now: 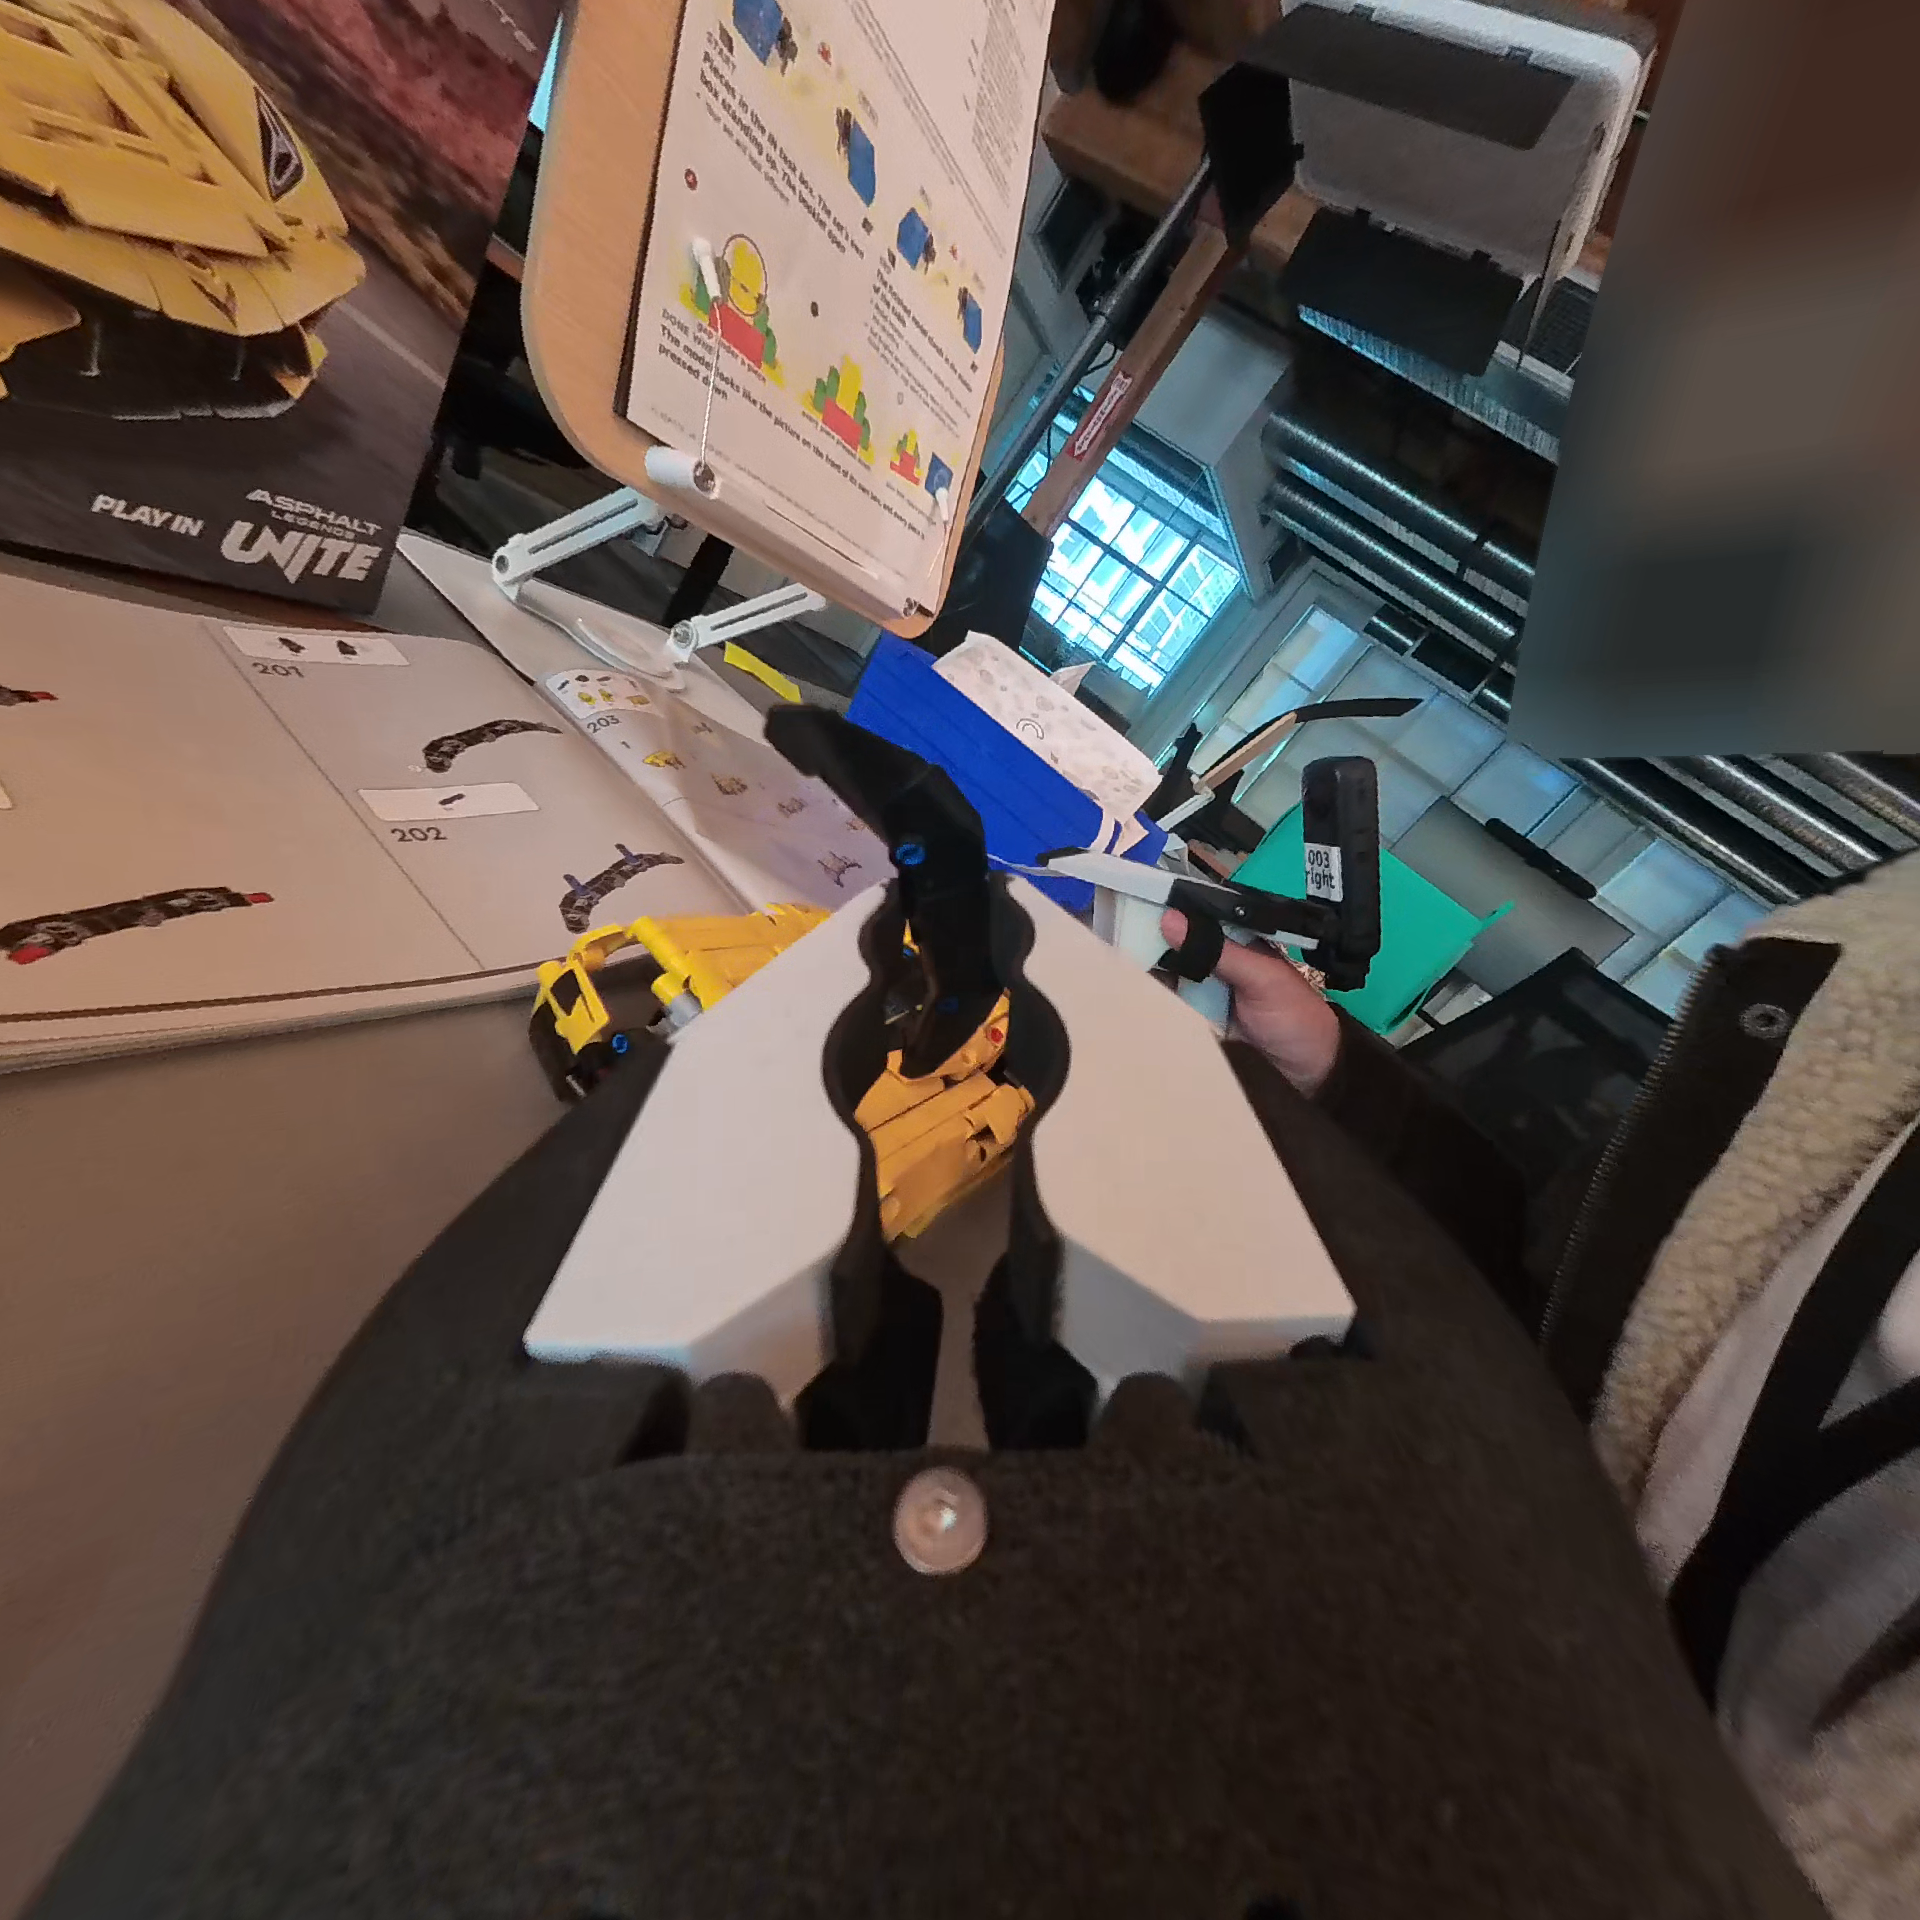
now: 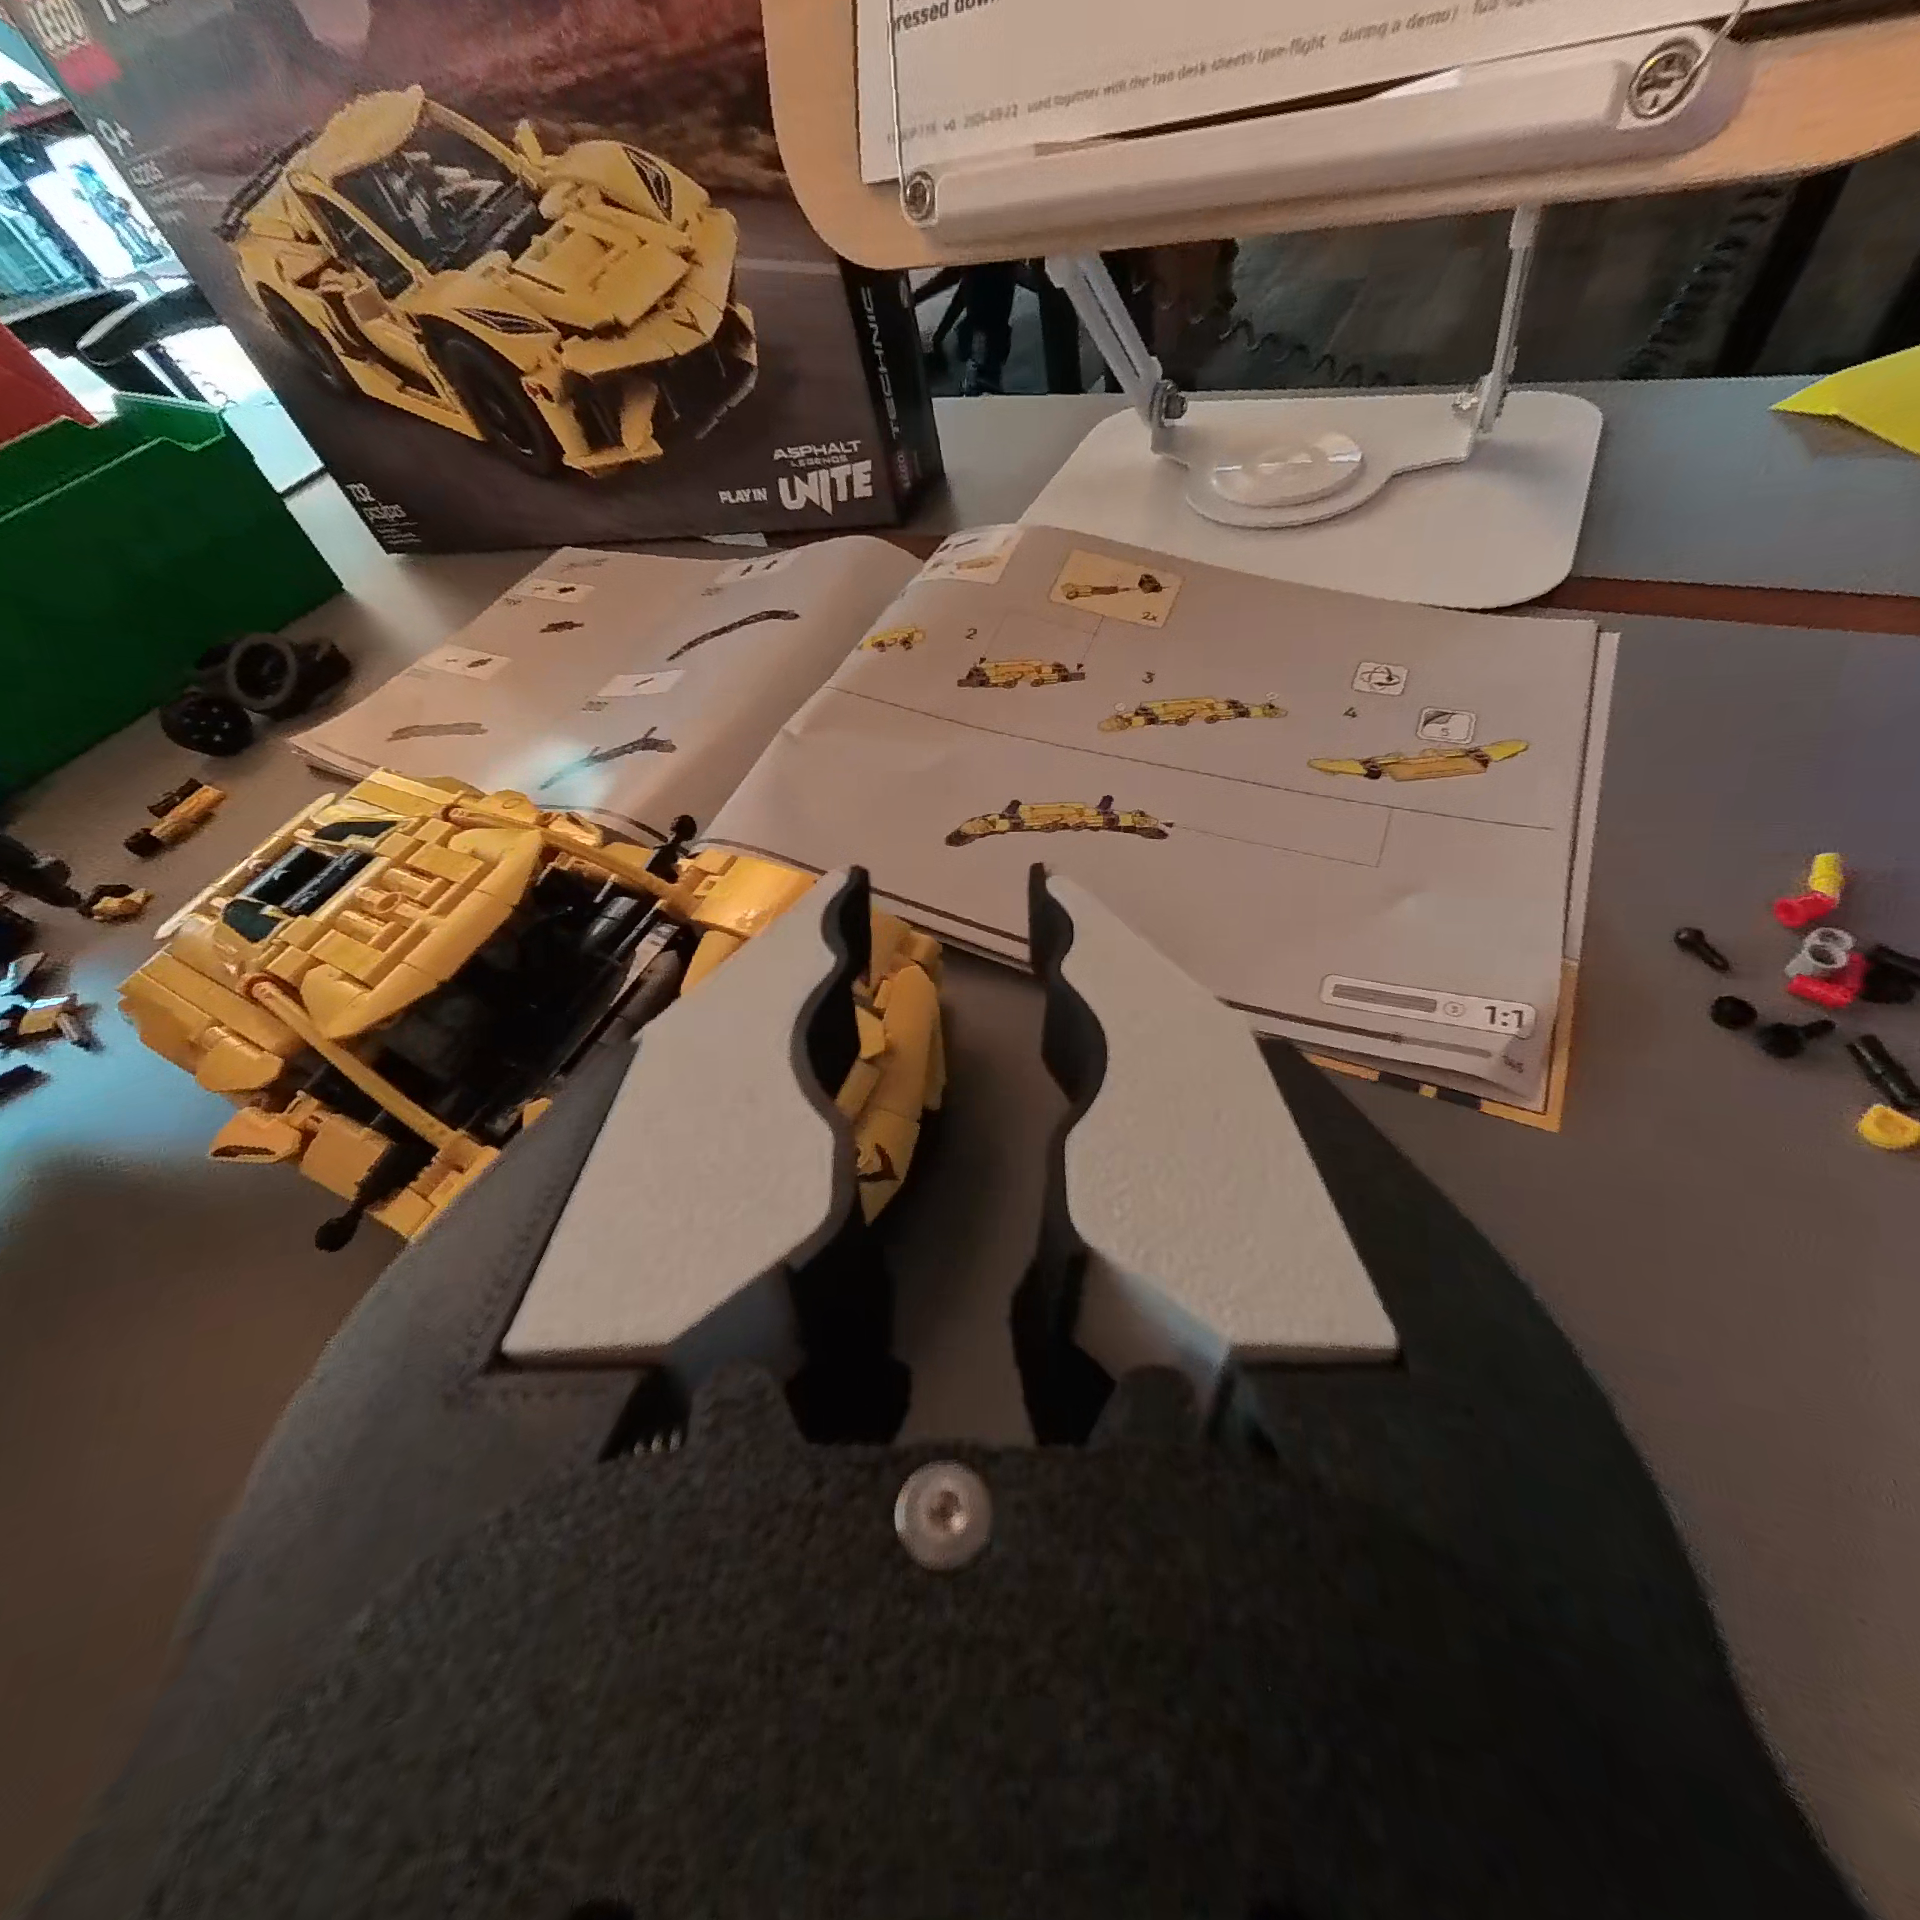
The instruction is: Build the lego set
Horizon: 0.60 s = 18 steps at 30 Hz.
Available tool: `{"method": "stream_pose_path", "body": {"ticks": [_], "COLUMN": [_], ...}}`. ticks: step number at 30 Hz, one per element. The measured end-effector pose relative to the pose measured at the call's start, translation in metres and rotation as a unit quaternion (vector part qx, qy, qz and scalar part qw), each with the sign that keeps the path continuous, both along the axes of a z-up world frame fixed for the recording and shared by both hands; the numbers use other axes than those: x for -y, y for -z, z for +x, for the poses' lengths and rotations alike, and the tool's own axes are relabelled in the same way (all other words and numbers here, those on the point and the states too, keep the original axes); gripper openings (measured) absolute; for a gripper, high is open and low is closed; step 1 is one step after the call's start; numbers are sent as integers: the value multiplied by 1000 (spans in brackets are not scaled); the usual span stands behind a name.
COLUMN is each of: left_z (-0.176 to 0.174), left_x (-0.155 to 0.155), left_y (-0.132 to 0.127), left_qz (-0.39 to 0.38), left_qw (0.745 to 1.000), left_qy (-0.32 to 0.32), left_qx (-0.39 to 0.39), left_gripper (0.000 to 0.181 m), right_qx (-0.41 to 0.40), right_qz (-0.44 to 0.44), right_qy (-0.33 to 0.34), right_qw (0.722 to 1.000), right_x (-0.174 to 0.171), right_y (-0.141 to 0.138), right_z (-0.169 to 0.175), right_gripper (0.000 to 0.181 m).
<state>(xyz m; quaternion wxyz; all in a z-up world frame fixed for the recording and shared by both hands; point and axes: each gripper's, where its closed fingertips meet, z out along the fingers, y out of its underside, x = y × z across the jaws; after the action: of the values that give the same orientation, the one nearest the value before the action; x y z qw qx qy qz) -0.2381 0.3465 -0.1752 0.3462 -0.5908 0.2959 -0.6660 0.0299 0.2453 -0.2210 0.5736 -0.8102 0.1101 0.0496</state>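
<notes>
Jaws of your left gripper (image 1: 940, 935) clamp curved black piece (image 1: 914, 831) above yellow car (image 1: 935, 1122); your right gripper (image 2: 945, 883) gapes, holding nothing. Left view alone shows your hand (image 1: 1262, 997) on right tool. Right view alone shows whole car on table (image 2: 1714, 1195), one open manual (image 2: 1143, 748), one box (image 2: 499, 312), three loose wheels (image 2: 255, 686), one green bin (image 2: 135, 551).

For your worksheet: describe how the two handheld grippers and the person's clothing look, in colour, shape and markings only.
Each gripper, left gripper and right gripper, has two pale grey wedge fingers with wavy black inner pads, on a textured black body with a central silver screw. A white sticker marks the right gripper's black handle. The person wears a dark jacket with cream fleece lining.
</notes>
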Motion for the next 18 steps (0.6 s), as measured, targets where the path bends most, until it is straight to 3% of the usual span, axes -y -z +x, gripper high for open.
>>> {"method": "stream_pose_path", "body": {"ticks": [12, 15, 18], "left_z": [-3, 0, 3], "left_x": [5, 23, 45], "left_y": [-11, -20, -30], "left_qz": [-2, 1, 36], "left_qw": [999, 996, 991], "left_qy": [17, 66, 104], "left_qx": [32, 52, 72], "left_gripper": [16, 16, 16], "right_qx": [-16, -25, -112], "right_qz": [7, 85, 104], "right_qy": [-31, -142, -337], "right_qw": [999, 986, 929], "right_x": [-3, -7, 0], "right_y": [1, -33, -62], "right_z": [-11, -57, -140], "right_gripper": [26, 28, 35]}}
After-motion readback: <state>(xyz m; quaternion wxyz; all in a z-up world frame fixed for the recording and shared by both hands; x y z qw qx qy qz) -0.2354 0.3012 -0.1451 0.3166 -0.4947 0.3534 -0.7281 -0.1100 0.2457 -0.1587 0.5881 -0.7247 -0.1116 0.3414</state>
